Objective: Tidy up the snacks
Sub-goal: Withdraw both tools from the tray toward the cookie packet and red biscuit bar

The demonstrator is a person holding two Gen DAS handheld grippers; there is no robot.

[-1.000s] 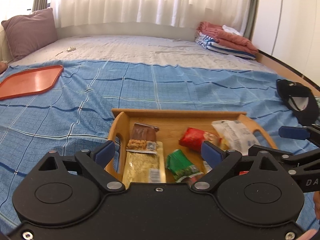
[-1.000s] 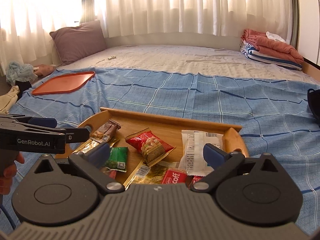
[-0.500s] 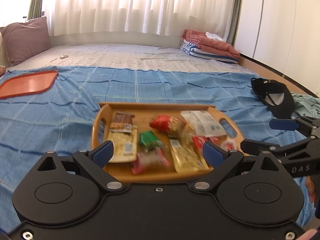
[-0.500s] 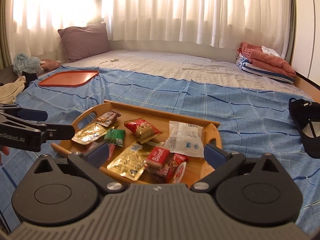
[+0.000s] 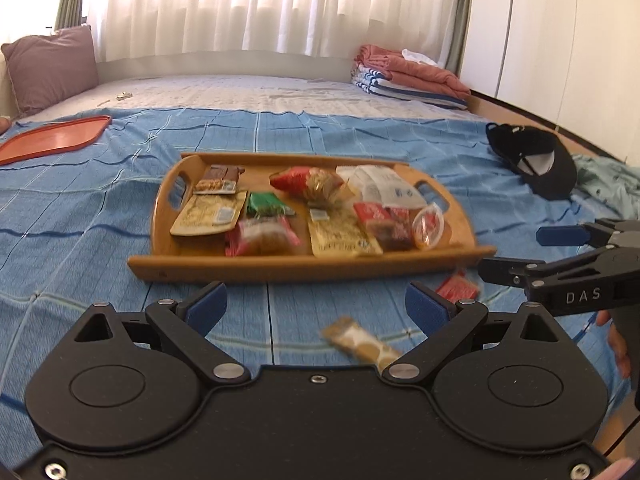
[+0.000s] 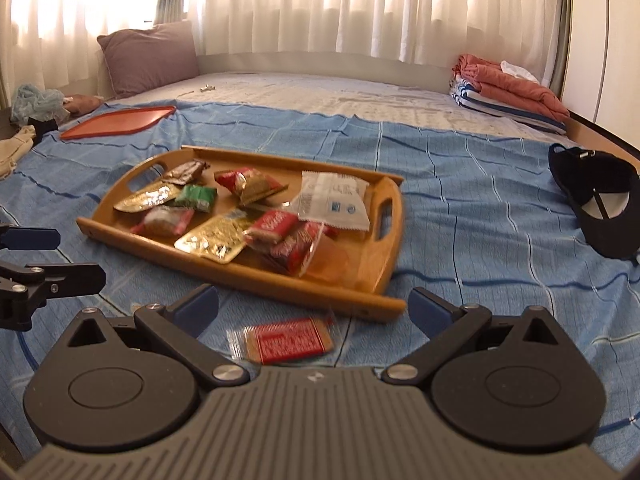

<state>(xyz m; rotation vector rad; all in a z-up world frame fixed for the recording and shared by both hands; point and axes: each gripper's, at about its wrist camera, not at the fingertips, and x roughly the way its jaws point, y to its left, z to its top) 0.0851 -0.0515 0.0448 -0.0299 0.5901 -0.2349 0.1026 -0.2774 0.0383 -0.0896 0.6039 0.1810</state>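
With my left gripper (image 5: 316, 300) held low over the blue bedspread (image 5: 100, 208), its jaws stand wide apart and hold nothing. Left wrist view: the wooden tray (image 5: 304, 266) lies just beyond the jaws, carrying most of the snacks, among them a gold pouch (image 5: 210, 216), a green packet (image 5: 266, 205), a red bag (image 5: 308, 182) and a white wrapper (image 5: 384, 188). Two snacks lie on the bed outside the tray: a brown-and-white bar (image 5: 360, 344) on the near side between my left jaws, blurred, and a small red packet (image 5: 458, 288) just off the tray's near right corner. My right gripper (image 5: 520, 254) shows at the right edge with its jaws parted, a hand (image 5: 620, 348) behind it.

Right wrist view: the right gripper (image 6: 314, 306) is likewise spread and empty. The red packet (image 6: 286, 340) lies flat on the bedspread between its jaws, just near of the tray rim (image 6: 288, 284). An orange tray (image 6: 120, 120) sits far left and a black cap (image 6: 600, 200) far right, both well apart from the snacks.

Step in hand, as I judge it: gathering the strays back into the wooden tray. The next move calls for lowering each gripper onto its flat packet, closing on a thin edge without pinching the cloth, then lifting over the rim.
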